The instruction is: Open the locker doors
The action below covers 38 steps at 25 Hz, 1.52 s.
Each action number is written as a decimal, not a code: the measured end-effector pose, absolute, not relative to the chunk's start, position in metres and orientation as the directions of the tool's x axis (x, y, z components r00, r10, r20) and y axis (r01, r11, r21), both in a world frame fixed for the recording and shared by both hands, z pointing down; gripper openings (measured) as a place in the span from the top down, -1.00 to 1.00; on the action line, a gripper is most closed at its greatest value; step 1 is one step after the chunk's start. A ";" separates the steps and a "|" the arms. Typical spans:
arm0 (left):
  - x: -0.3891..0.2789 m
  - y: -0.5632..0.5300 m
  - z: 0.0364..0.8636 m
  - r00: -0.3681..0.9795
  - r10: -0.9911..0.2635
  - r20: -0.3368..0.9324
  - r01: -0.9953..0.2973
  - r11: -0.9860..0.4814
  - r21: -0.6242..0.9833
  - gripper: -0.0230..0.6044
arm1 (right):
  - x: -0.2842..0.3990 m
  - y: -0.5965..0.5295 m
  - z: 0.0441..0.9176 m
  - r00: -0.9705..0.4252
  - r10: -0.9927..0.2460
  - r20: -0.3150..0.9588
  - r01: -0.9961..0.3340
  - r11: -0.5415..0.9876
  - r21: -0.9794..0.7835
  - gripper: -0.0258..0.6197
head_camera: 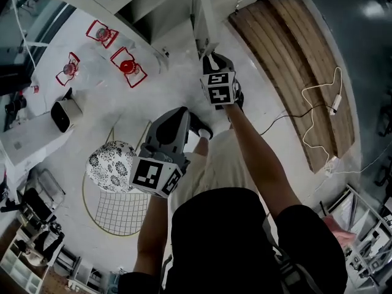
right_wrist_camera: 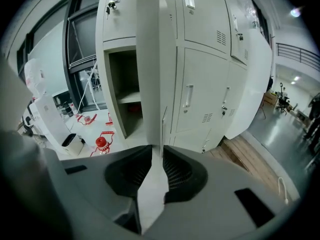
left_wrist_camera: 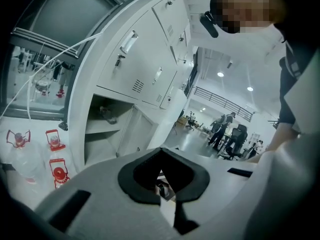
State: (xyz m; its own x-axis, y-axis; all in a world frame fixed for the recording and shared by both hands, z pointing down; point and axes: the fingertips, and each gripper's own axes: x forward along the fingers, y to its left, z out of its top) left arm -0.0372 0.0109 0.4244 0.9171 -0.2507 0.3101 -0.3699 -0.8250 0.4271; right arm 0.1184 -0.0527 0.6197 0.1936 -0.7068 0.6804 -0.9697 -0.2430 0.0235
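Note:
A bank of pale grey lockers (right_wrist_camera: 200,89) stands in front of me. One tall locker door (right_wrist_camera: 155,59) is swung out edge-on, with an open compartment (right_wrist_camera: 125,94) behind it. My right gripper (right_wrist_camera: 161,159) is shut on that door's edge, a pad pressing on each face. From the head view the right gripper (head_camera: 209,59) reaches up to the door (head_camera: 202,17). My left gripper (head_camera: 182,112) hangs lower and nearer my body, away from the lockers. In the left gripper view its jaws (left_wrist_camera: 161,156) stand together with nothing between them, and an open lower compartment (left_wrist_camera: 102,119) shows at the left.
Red-framed bottles (head_camera: 125,66) and a white box (head_camera: 64,112) sit on the floor to the left. A patterned cushion (head_camera: 110,164) lies on a wire basket (head_camera: 119,210). A wooden platform (head_camera: 294,60) with a white cable (head_camera: 318,103) lies on the right. People (left_wrist_camera: 225,129) stand far off.

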 end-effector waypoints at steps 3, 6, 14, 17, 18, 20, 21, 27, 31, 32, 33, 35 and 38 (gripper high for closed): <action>-0.031 0.012 0.423 0.920 -0.238 0.311 -0.358 -0.833 0.422 0.87 | 0.128 -0.047 0.621 0.211 -0.700 0.682 -0.964 -0.266 0.025 0.73; -0.024 0.010 0.422 0.922 -0.235 0.308 -0.353 -0.836 0.421 0.87 | 0.136 -0.043 0.620 0.218 -0.699 0.681 -0.961 -0.274 0.026 0.75; 0.000 0.013 0.420 0.921 -0.227 0.317 -0.351 -0.838 0.418 0.87 | 0.160 -0.033 0.619 0.216 -0.704 0.677 -0.965 -0.261 0.037 0.75; 0.011 0.016 0.420 0.919 -0.233 0.317 -0.355 -0.840 0.411 0.87 | 0.171 -0.028 0.619 0.208 -0.708 0.675 -0.968 -0.246 0.041 0.75; 0.015 0.017 0.420 0.918 -0.235 0.319 -0.357 -0.840 0.409 0.87 | 0.176 -0.027 0.619 0.206 -0.709 0.675 -0.970 -0.241 0.042 0.75; 0.024 0.019 0.419 0.914 -0.243 0.324 -0.367 -0.835 0.409 0.87 | 0.184 -0.026 0.619 0.197 -0.709 0.677 -0.972 -0.232 0.040 0.76; 0.028 0.020 0.419 0.912 -0.248 0.328 -0.373 -0.833 0.409 0.87 | 0.189 -0.025 0.618 0.193 -0.708 0.679 -0.973 -0.229 0.037 0.76; 0.056 0.021 0.412 0.898 -0.297 0.325 -0.416 -0.813 0.407 0.87 | 0.220 -0.020 0.618 0.174 -0.701 0.691 -0.979 -0.201 0.042 0.86; 0.075 0.021 0.411 0.884 -0.326 0.334 -0.448 -0.792 0.414 0.87 | 0.237 -0.020 0.618 0.142 -0.702 0.698 -0.986 -0.161 0.039 0.87; 0.079 0.021 0.411 0.881 -0.336 0.334 -0.457 -0.788 0.412 0.87 | 0.241 -0.020 0.619 0.134 -0.703 0.699 -0.988 -0.150 0.038 0.87; 0.083 0.020 0.411 0.877 -0.346 0.332 -0.465 -0.785 0.409 0.87 | 0.245 -0.020 0.619 0.126 -0.703 0.700 -0.989 -0.140 0.037 0.87; 0.093 0.019 0.410 0.873 -0.363 0.326 -0.476 -0.781 0.405 0.87 | 0.252 -0.021 0.619 0.112 -0.703 0.703 -0.992 -0.124 0.034 0.87; 0.106 0.018 0.410 0.861 -0.386 0.331 -0.500 -0.760 0.414 0.87 | 0.261 -0.022 0.620 0.093 -0.702 0.706 -0.994 -0.102 0.029 0.88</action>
